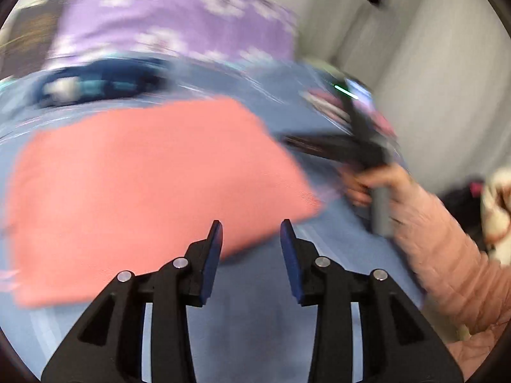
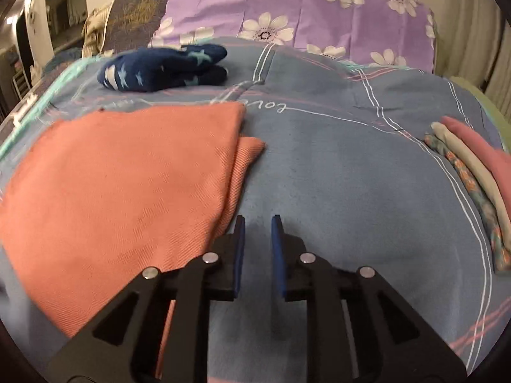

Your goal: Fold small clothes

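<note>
1. Salmon cloth [image 2: 127, 185] spread on the blue bedspread [image 2: 335, 175], filling 9 o'clock of the right wrist view; 2 layers showing at its right edge, so apparently folded once.
2. Left gripper [image 1: 250, 233]: parted wide, holding nothing, poised over the cloth's near corner at 6 o'clock.
3. Right gripper [image 2: 258, 228]: narrowly parted, empty, just beside the cloth's right edge.
4. Likely handling: light, limp woven fabric, neither slippery nor fragile; prone to sag and crease.
5. Best hold: 2 corners of 1 edge, pinching both layers together.
6. Elsewhere: navy star-print garment [image 2: 163, 68] at 11 o'clock; folded stack [image 2: 472, 175] at 3 o'clock.
</note>
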`<state>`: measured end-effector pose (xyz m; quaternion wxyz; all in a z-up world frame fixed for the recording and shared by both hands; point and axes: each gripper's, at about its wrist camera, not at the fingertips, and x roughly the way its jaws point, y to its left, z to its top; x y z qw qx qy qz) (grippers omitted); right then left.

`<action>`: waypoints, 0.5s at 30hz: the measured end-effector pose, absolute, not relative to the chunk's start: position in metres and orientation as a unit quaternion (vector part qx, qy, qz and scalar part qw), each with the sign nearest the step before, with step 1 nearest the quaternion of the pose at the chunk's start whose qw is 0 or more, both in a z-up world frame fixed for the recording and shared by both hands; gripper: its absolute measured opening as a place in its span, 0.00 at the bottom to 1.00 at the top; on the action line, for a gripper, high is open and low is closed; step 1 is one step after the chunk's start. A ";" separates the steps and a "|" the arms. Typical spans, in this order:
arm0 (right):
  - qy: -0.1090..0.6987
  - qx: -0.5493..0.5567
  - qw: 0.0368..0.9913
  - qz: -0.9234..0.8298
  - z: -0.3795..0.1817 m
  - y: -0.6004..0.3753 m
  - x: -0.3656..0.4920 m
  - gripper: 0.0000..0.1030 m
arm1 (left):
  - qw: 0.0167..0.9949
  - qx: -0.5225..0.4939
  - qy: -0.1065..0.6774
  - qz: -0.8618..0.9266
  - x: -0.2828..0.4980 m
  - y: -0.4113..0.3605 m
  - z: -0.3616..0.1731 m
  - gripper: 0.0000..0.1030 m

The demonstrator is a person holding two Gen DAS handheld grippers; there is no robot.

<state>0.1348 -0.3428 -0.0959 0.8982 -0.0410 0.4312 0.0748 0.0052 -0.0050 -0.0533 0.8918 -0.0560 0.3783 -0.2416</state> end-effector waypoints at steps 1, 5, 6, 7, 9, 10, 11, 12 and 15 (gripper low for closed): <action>0.426 -0.027 0.901 0.075 -0.088 -0.343 0.128 0.18 | 0.901 -0.069 0.371 -0.212 0.002 0.020 -0.051 0.36; 0.403 -0.015 0.909 0.106 -0.059 -0.314 0.114 0.21 | 0.919 -0.139 0.360 -0.079 -0.009 0.135 -0.059 0.36; 0.400 -0.022 0.910 0.109 -0.054 -0.302 0.112 0.29 | 0.918 -0.149 0.362 -0.056 -0.013 0.155 -0.063 0.36; 0.396 -0.029 0.910 0.117 -0.049 -0.285 0.109 0.32 | 0.918 -0.155 0.362 -0.045 -0.016 0.169 -0.066 0.36; 0.402 -0.038 0.902 0.150 -0.044 -0.253 0.110 0.32 | 0.916 -0.162 0.366 -0.026 -0.018 0.193 -0.074 0.34; 0.405 -0.048 0.898 0.166 -0.042 -0.233 0.109 0.32 | 0.915 -0.160 0.370 -0.021 -0.020 0.199 -0.079 0.34; 0.404 -0.057 0.896 0.176 -0.041 -0.215 0.109 0.32 | 0.914 -0.155 0.375 -0.021 -0.023 0.203 -0.082 0.34; 0.403 -0.065 0.893 0.189 -0.039 -0.197 0.108 0.34 | 0.911 -0.151 0.383 -0.029 -0.024 0.203 -0.085 0.34; 0.413 -0.064 0.880 0.224 -0.036 -0.158 0.109 0.41 | 0.899 -0.139 0.408 -0.078 -0.009 0.198 -0.097 0.36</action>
